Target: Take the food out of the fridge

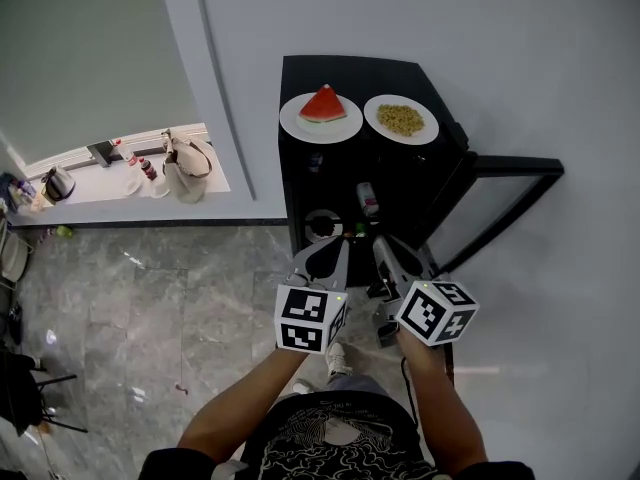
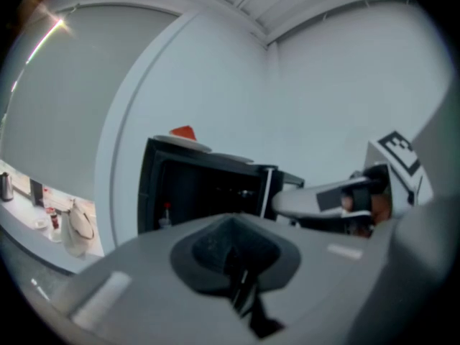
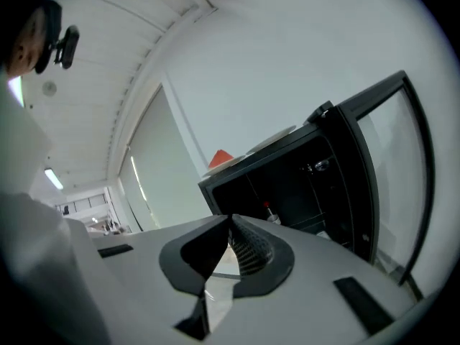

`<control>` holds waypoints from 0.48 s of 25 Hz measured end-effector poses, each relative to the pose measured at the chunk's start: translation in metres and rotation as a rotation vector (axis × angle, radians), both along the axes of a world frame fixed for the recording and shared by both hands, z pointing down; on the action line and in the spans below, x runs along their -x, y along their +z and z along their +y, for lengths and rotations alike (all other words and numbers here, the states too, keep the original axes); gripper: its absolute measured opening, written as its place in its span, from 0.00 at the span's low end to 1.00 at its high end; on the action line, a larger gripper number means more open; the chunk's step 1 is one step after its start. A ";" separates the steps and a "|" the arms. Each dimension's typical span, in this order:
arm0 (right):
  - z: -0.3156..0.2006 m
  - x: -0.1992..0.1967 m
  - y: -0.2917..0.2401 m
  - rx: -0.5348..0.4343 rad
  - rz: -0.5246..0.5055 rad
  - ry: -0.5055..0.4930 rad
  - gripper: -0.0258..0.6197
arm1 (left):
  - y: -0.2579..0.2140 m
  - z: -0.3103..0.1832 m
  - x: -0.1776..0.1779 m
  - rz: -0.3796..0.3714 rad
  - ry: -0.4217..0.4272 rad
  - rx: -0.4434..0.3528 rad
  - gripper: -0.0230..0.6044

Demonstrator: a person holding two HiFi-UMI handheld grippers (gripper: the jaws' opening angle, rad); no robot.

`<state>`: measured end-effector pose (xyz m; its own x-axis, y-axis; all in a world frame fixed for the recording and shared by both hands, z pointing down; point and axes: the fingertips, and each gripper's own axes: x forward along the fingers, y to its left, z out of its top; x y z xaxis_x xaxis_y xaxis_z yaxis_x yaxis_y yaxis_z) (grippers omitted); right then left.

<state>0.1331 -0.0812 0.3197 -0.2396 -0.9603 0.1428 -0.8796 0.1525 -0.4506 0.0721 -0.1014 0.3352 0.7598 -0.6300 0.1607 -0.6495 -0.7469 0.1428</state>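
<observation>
Food: a red watermelon slice [image 1: 323, 103] on a white plate [image 1: 296, 124], and a heap of yellowish food [image 1: 400, 119] on a second white plate [image 1: 428, 134]. They sit side by side on top of the fridge, upper centre of the head view, watermelon on the left.
Fridge [image 1: 300, 173]: small and black, against a white wall, just above the grippers in the frame. Its inside is dark, with a bottle [image 1: 367, 199] on a shelf.
Fridge door [image 1: 515, 167]: swung open toward the right of the frame.
Left gripper [image 1: 330, 253]: lower centre, pointing at the fridge opening. Its jaws are pressed together with nothing between them.
Right gripper [image 1: 386, 250]: just right of the left one, near the door. Its jaws are pressed together and empty.
Surroundings: grey marble floor [image 1: 150, 298] at lower left, and a pale ledge [image 1: 100, 183] with bags and bottles at far left.
</observation>
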 end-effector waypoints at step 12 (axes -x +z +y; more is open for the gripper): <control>0.023 0.041 0.032 0.038 0.245 -0.018 0.06 | 0.015 0.025 0.028 -0.020 -0.001 0.024 0.04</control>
